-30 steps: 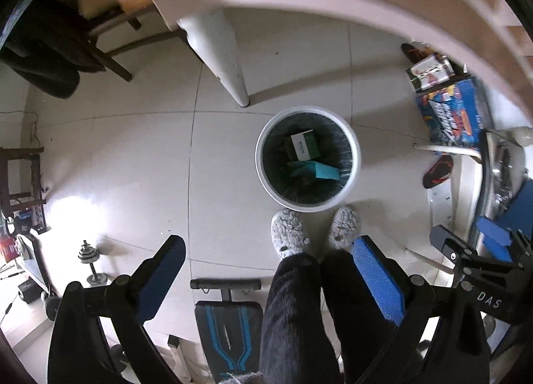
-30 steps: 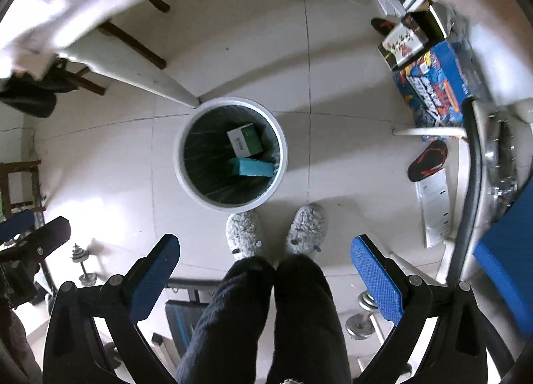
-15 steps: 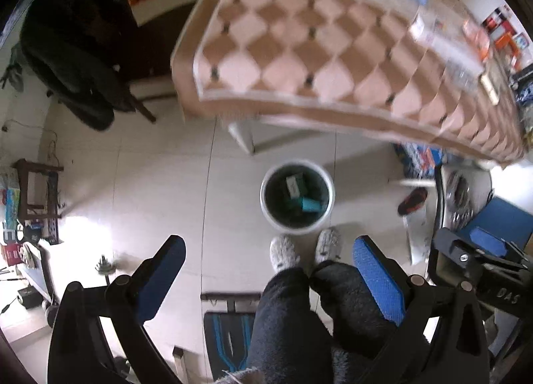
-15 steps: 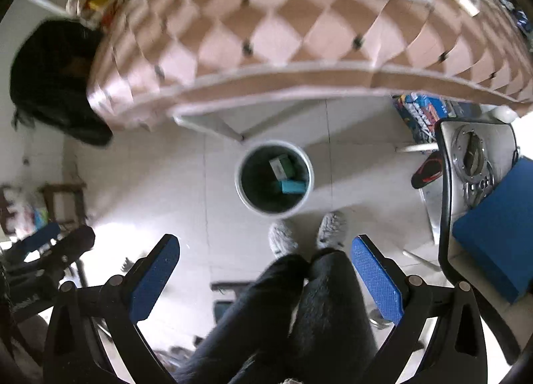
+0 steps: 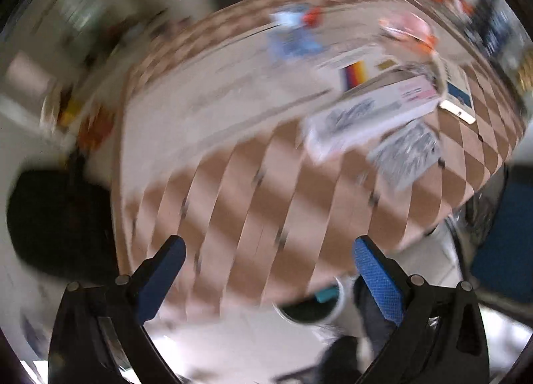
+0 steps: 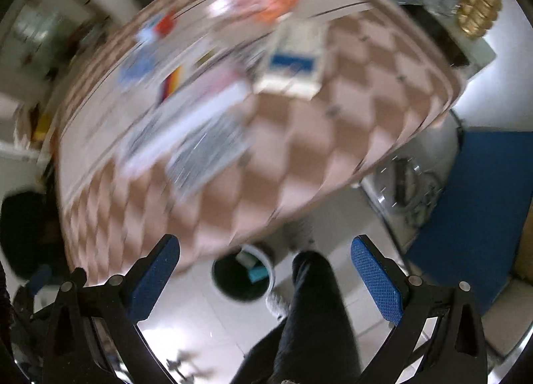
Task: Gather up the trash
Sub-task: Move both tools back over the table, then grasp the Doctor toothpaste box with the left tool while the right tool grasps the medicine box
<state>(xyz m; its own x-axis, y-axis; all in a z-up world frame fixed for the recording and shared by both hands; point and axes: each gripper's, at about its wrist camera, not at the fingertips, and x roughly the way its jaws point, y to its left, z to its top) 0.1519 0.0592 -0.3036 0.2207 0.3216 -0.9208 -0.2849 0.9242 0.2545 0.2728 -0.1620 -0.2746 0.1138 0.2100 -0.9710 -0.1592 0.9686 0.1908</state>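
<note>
Both views have swung up off the floor: a second ago I was looking straight down into the bin, now the checkered counter (image 5: 266,191) fills most of the frame, badly motion-blurred. My left gripper (image 5: 266,270) is spread wide with nothing between the blue fingers (image 5: 376,277); my right gripper (image 6: 266,270) is likewise released and empty. The bin (image 6: 245,275) now sits low in the right view, on the floor at the near edge of the counter, with a teal box (image 6: 258,273) and another pale item inside it; in the left view only a slice of its white rim (image 5: 336,300) shows. My dark trouser leg (image 6: 313,304) stands just right of the bin. On the counter, the remaining trash lies toward the far middle: a long white carton (image 5: 373,114), a grey printed packet (image 5: 406,151) near it on the right, a box with a blue label (image 6: 293,64) further right, and blurred blue and orange wrappers (image 5: 293,37) beyond. Detail is too smeared to say which pieces touch. My reading: the last drop is finished and I am turning back for the next pickup. The carton and the grey packet look nearest; they are flat and light, so I expect an edge pinch will be needed.
</note>
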